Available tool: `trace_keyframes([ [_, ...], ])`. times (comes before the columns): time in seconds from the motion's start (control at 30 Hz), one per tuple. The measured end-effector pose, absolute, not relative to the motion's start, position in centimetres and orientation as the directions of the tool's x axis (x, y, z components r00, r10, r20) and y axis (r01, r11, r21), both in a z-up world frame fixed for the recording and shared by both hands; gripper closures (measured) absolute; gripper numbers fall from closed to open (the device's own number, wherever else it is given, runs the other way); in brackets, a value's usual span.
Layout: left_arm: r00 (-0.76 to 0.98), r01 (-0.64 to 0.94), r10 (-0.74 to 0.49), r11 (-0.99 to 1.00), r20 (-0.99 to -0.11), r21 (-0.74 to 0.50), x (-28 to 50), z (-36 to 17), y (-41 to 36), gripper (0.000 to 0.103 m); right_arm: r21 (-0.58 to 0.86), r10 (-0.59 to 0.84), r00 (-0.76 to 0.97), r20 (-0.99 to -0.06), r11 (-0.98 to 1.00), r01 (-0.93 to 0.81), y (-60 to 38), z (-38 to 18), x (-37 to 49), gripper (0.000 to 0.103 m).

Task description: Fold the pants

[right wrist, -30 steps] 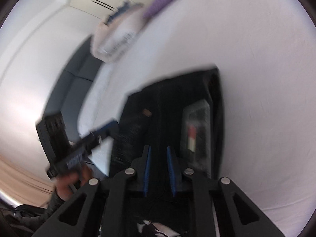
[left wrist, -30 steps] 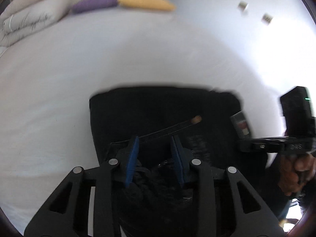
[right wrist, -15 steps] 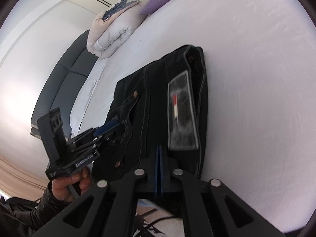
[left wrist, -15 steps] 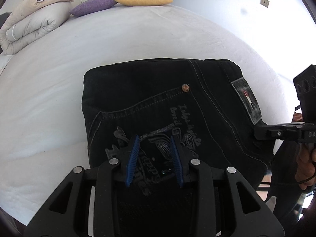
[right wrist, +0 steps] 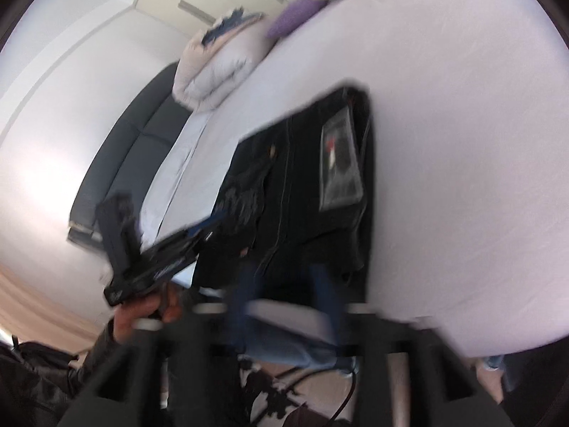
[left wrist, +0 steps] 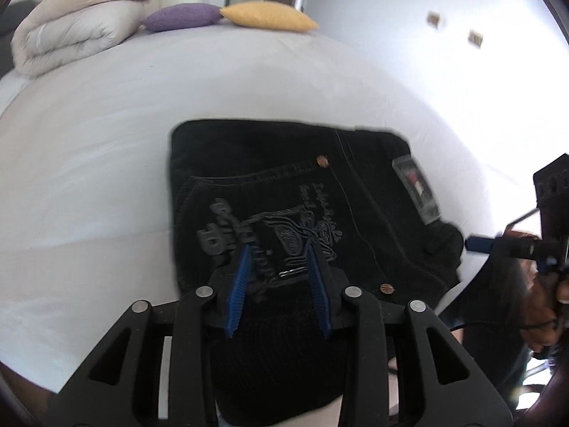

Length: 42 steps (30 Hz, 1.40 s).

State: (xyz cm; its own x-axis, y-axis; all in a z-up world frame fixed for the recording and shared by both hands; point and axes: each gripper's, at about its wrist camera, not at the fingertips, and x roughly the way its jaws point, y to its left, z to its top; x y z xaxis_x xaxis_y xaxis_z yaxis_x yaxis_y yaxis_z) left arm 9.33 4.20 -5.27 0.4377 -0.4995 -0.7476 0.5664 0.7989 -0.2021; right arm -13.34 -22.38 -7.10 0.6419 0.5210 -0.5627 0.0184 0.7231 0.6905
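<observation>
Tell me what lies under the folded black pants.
The black pants lie on the white bed sheet, which shows on three sides of them. The folded layers beneath the top pocket panel, and the sheet directly below, are covered.

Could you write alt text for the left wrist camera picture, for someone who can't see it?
Black pants lie folded into a neat rectangle on a white bed, with the left claw open just above their near edge, gripping nothing. A rolled duvet, a purple pillow and a yellow pillow sit at the far end.
</observation>
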Motion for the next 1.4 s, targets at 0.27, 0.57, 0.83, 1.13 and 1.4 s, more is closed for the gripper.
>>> trace_keyframes([
  [0.27,0.457,0.397,-0.541,0.835,-0.706,-0.382,11.8,-4.2,10.2,0.022,0.655,0.457,0.635,-0.622,0.749,0.102,-25.5,-6.3,-9.2,0.033],
  [0.57,0.268,0.353,-0.581,0.801,-0.768,-0.483,14.7,-8.5,7.6,0.023,0.697,0.487,0.583,-0.65,0.687,0.204,-26.4,-10.4,-4.9,0.033],
  [0.83,0.201,0.401,-0.596,0.775,-0.778,-0.489,15.7,-9.5,4.8,0.038,0.693,0.518,0.523,-0.677,0.689,0.215,-24.9,-11.3,-1.8,0.054],
  [1.13,0.253,0.437,-0.543,0.802,-0.801,-0.407,14.7,-7.5,3.2,0.08,0.533,0.39,0.528,-0.755,0.833,0.146,-21.8,-9.1,-2.1,0.08],
  [1.4,0.339,0.498,-0.567,0.785,-0.751,-0.368,15.0,-1.7,1.9,0.083,0.489,0.369,0.594,-0.715,0.871,0.046,-21.6,-3.9,-2.2,0.085],
])
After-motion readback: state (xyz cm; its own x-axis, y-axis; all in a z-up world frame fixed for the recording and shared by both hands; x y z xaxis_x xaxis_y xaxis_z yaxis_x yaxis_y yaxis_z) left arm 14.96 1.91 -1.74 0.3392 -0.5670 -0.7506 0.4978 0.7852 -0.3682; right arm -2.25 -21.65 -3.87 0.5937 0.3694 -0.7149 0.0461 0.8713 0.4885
